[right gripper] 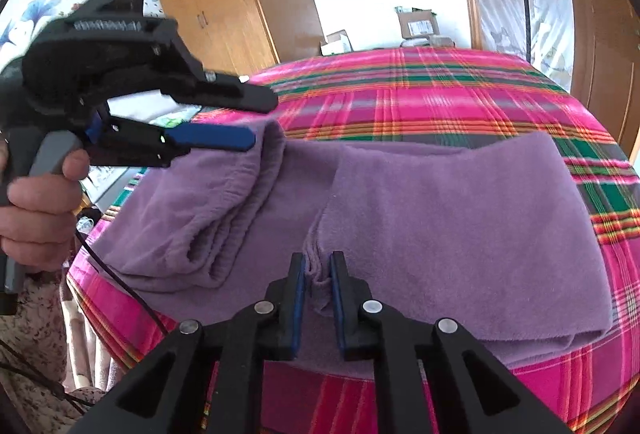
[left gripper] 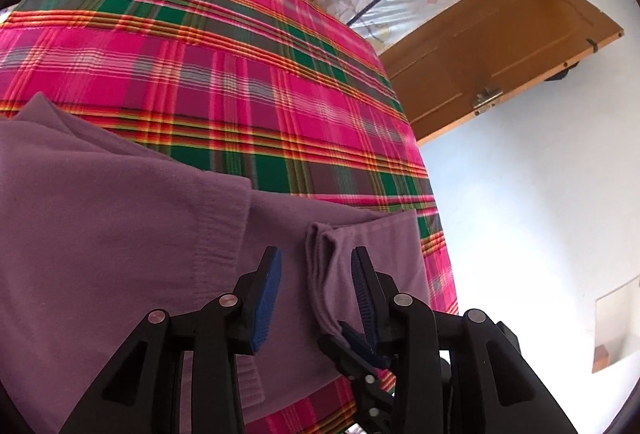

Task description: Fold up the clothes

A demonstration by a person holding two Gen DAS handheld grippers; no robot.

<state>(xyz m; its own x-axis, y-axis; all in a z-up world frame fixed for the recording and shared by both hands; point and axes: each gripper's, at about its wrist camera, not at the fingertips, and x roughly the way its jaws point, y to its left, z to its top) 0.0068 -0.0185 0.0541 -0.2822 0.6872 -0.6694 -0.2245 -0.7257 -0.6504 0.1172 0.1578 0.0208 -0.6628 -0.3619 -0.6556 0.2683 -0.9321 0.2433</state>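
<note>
My right gripper (right gripper: pixel 318 266) angles down at the near edge of the purple garment (right gripper: pixel 440 218), its jaws nearly closed, pinching a bunched fold. The garment lies part-folded on the plaid bedspread (right gripper: pixel 440 90). My left hand (right gripper: pixel 40 202) holds the left gripper (right gripper: pixel 256 118) just above the cloth, jaws half open, holding nothing.
</note>
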